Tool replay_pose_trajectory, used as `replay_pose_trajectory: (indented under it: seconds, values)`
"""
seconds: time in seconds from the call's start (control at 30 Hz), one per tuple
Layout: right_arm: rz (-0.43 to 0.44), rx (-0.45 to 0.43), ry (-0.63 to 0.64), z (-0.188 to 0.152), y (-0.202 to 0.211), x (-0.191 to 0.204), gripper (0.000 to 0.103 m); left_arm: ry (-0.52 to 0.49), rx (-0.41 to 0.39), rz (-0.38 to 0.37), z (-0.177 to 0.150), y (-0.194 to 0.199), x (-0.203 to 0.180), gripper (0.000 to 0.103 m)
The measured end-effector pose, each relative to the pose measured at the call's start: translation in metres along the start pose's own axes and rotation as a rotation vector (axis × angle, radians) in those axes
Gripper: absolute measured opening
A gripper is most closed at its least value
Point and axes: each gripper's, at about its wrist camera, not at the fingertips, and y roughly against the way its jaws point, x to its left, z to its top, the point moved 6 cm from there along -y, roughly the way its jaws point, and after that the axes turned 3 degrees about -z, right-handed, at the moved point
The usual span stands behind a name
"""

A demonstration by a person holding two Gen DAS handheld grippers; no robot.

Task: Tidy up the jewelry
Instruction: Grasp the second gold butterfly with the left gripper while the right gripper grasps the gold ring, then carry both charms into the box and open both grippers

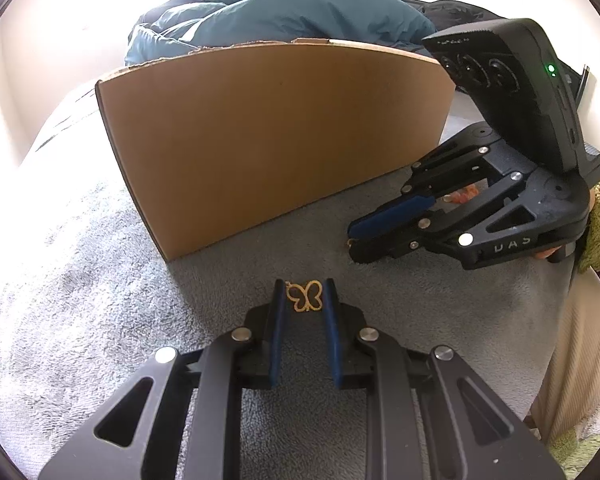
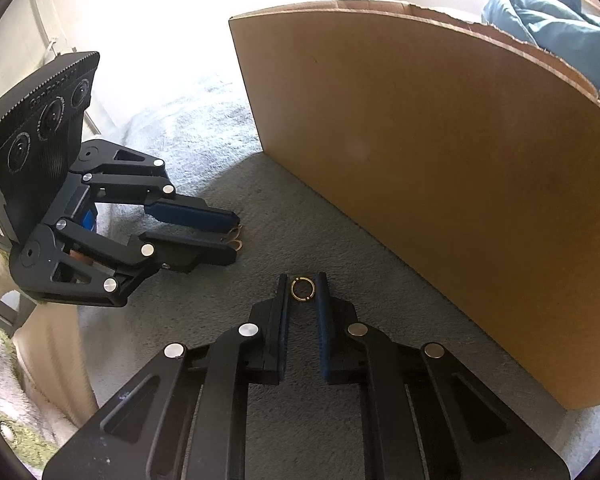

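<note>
A gold butterfly pendant [image 1: 305, 296] lies on the grey blanket between the tips of my left gripper [image 1: 303, 294], whose fingers stand a little apart on either side of it. A small gold ring [image 2: 302, 289] lies between the tips of my right gripper [image 2: 303, 286], also slightly open around it. In the right wrist view the left gripper [image 2: 236, 236] shows the butterfly's gold edge at its tips. In the left wrist view the right gripper [image 1: 352, 240] rests low on the blanket.
A tall brown cardboard box [image 1: 260, 140] stands just beyond both grippers; it also shows in the right wrist view [image 2: 440, 180]. A teal duvet [image 1: 280, 12] lies behind it. The grey blanket [image 1: 80, 280] covers the surface, which drops off at the right edge.
</note>
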Motion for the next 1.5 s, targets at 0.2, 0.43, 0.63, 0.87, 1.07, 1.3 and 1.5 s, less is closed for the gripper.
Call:
replay_pose_trajectory:
  seconds: [0.2,0.43,0.63,0.87,1.07,1.3,1.5]
  values:
    - [-0.037,-0.007,0.007,-0.001,0.011,0.006,0.010,0.000,-0.016,0.013,0.002,0.008,-0.002,0.017]
    - [-0.089,-0.023,0.002,-0.011,0.038,0.008,0.010,-0.006,-0.041,0.033,0.007,0.025,-0.008,0.017]
    - [-0.133,-0.087,-0.009,-0.012,0.070,0.012,0.010,-0.020,-0.091,0.037,0.020,0.054,-0.021,0.017]
    - [-0.199,-0.218,0.020,0.011,0.128,0.010,0.010,-0.062,-0.194,0.049,0.061,0.087,-0.034,0.017]
    - [-0.237,-0.325,0.017,0.037,0.162,-0.007,0.011,-0.115,-0.260,0.077,0.105,0.097,-0.025,0.017]
    - [-0.262,-0.348,-0.039,0.053,0.153,-0.045,0.011,-0.122,-0.249,0.087,0.135,0.070,0.001,0.017]
    - [-0.254,-0.298,-0.068,0.053,0.122,-0.069,0.011,-0.096,-0.201,0.084,0.136,0.036,0.027,0.017]
